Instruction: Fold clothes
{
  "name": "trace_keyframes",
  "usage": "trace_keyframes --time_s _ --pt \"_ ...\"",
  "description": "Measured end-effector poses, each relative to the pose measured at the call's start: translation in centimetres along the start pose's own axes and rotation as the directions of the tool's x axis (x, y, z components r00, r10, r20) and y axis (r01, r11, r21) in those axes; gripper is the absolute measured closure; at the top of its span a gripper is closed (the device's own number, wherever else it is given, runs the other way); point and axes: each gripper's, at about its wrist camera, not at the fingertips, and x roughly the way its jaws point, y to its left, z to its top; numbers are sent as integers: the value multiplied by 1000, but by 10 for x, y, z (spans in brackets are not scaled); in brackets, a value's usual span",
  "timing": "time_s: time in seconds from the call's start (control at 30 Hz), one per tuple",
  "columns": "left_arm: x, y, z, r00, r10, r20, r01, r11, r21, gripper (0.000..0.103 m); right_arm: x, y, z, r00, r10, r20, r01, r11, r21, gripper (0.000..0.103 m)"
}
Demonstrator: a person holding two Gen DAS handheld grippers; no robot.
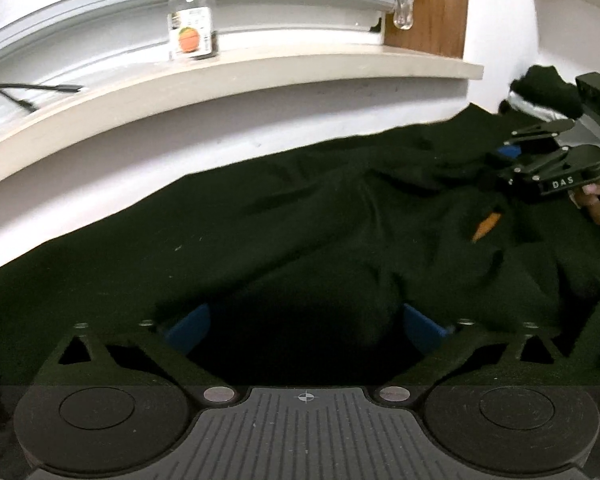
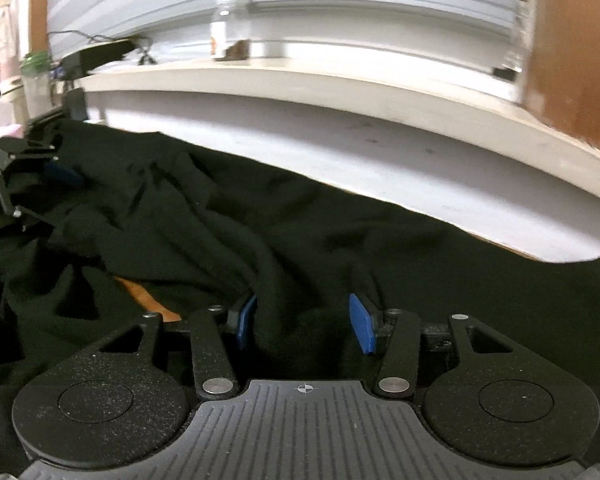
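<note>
Hand [image 1: 598, 204] (left view only), garment [image 2: 300, 240]

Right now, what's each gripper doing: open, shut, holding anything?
Left gripper: jaws apart with a bunch of the black garment between the blue pads; a firm grip cannot be told.
Right gripper: same, dark fabric fills the gap; grip cannot be told.

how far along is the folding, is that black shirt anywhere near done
Early on. Done: nothing that looks like a finished fold; the black garment lies rumpled and bunched below the window ledge. In hand: both grippers have cloth between their blue fingers, the left gripper and the right gripper, each with a bunch of fabric. Left: flattening the creases, then making the folds themselves.
</note>
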Motion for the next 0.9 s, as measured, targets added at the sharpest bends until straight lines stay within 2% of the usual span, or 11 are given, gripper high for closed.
trace_keyframes --time_s 0.1,0.23,0.3,0.37,0.5,0.63,0.8,0.9 --pt "7 -5 7 1000 9 0 -9 1000 -5 0 -4 -4 1 1000 -11 -9 11 1000 6 55" --pt "3 -3 5 1000 12 -8 -12 1000 -2 0 -29 24 1 1000 -12 10 12 999 -43 55" --pt "-5 -1 3 999 30 -15 -30 1000 7 1 -40 48 1 1000 13 11 -12 997 -78 55" --pt "-16 2 0 998 58 -20 -58 998 18 2 -49 71 1 999 30 12 -28 993 -114 50" --pt "-52 12 -15 992 126 2 -126 992 33 1 -66 118 7 992 124 27 -118 979 -168 52" --pt "-85 31 -36 977 212 19 -213 976 52 0 -74 171 14 966 259 11 -250 941 -229 52" --pt "-86 61 -56 983 184 7 -184 983 -8 0 -68 242 12 917 394 -68 -395 865 -311 52" --pt "-80 65 -60 985 171 -6 -171 985 -10 0 -68 274 11 902 416 -114 -428 831 -357 52"
